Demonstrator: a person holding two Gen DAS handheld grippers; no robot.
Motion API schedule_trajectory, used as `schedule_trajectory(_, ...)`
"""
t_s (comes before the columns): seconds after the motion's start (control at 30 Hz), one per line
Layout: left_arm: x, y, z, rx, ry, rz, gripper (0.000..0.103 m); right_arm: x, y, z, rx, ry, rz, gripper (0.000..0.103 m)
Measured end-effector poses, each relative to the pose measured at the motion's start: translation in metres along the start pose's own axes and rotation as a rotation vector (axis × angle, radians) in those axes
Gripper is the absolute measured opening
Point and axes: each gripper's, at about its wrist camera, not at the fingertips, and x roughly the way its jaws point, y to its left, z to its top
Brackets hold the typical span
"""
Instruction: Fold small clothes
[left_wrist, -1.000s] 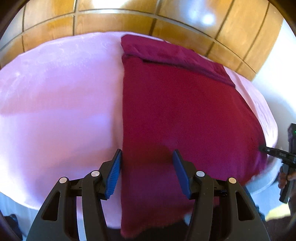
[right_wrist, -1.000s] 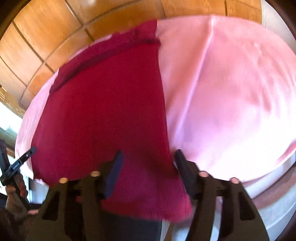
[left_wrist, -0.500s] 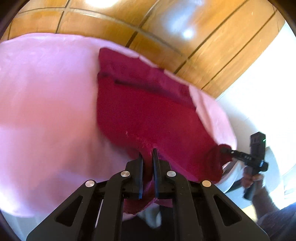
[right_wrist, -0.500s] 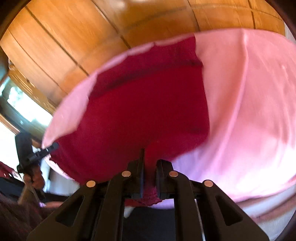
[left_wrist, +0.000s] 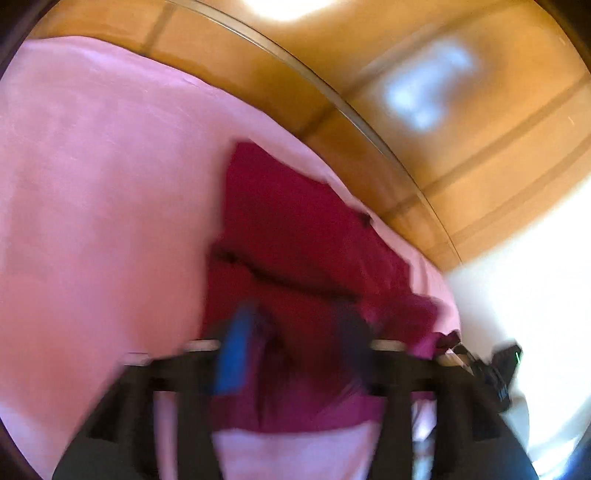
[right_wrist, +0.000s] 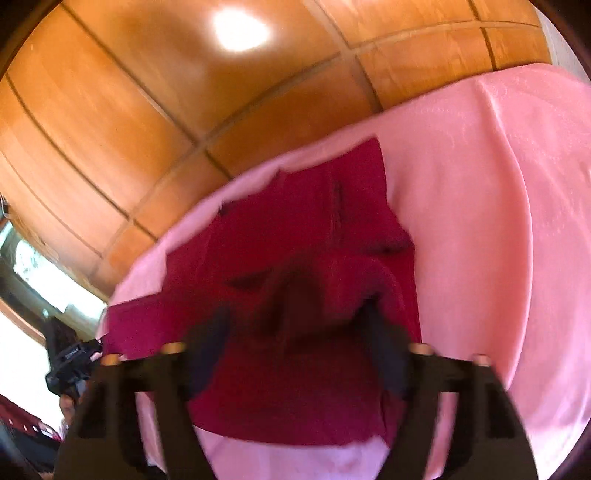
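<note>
Near hem of maroon cloth (left_wrist: 295, 229) now folded forward; both tongs (left_wrist: 291, 347) (right_wrist: 295, 347) just opened, released; blurred

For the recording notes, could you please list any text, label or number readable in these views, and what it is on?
No text can be read. Pale lettering on the left gripper, seen from the right wrist, is too blurred. The dark red garment and pink cloth show none.

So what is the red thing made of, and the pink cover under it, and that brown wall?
The red garment looks like soft matte knit cloth: it bunches and folds. The pink cover looks like smooth woven fabric with long creases. The brown wall seems to be polished wood panels, since it mirrors a light. Blur leaves the weave unclear.
</note>
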Motion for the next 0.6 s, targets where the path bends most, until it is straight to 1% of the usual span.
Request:
schedule_trajectory(0.03,-0.003,0.004,0.004,-0.02,-0.026,0.002,0.067,-0.003,-0.004,0.0,0.015,-0.014,0.001,0.092)
schedule_trajectory(0.1,-0.008,0.014,0.007,-0.04,-0.041,0.009,0.067,-0.01,-0.012,-0.006,0.017,-0.013,-0.018,0.093)
schedule_trajectory(0.17,-0.01,0.022,0.003,-0.027,-0.041,0.026,0.067,-0.015,-0.025,-0.016,0.032,-0.003,-0.048,0.093)
schedule_trajectory(0.3,-0.002,0.028,-0.025,0.09,0.036,0.049,0.067,-0.024,-0.046,-0.044,0.051,0.03,-0.105,0.093)
schedule_trajectory(0.33,0.0,0.029,-0.03,0.11,0.056,0.049,0.067,-0.025,-0.049,-0.053,0.052,0.043,-0.112,0.09)
schedule_trajectory(0.37,0.005,0.027,-0.04,0.142,0.084,0.051,0.067,-0.025,-0.051,-0.061,0.043,0.049,-0.12,0.083)
schedule_trajectory(0.4,0.009,0.025,-0.045,0.163,0.094,0.054,0.064,-0.025,-0.051,-0.065,0.032,0.052,-0.128,0.079)
schedule_trajectory(0.43,0.013,0.024,-0.049,0.181,0.102,0.059,0.056,-0.023,-0.05,-0.07,0.019,0.052,-0.134,0.07)
schedule_trajectory(0.47,0.018,0.023,-0.053,0.194,0.111,0.067,0.053,-0.022,-0.048,-0.071,0.014,0.05,-0.131,0.061)
schedule_trajectory(0.5,0.021,0.022,-0.056,0.199,0.116,0.073,0.045,-0.018,-0.046,-0.072,0.004,0.048,-0.132,0.056)
schedule_trajectory(0.53,0.022,0.02,-0.058,0.209,0.117,0.081,0.031,-0.013,-0.044,-0.071,-0.007,0.051,-0.134,0.044)
schedule_trajectory(0.6,0.02,0.016,-0.062,0.244,0.114,0.097,0.019,-0.008,-0.038,-0.067,-0.02,0.059,-0.14,0.034)
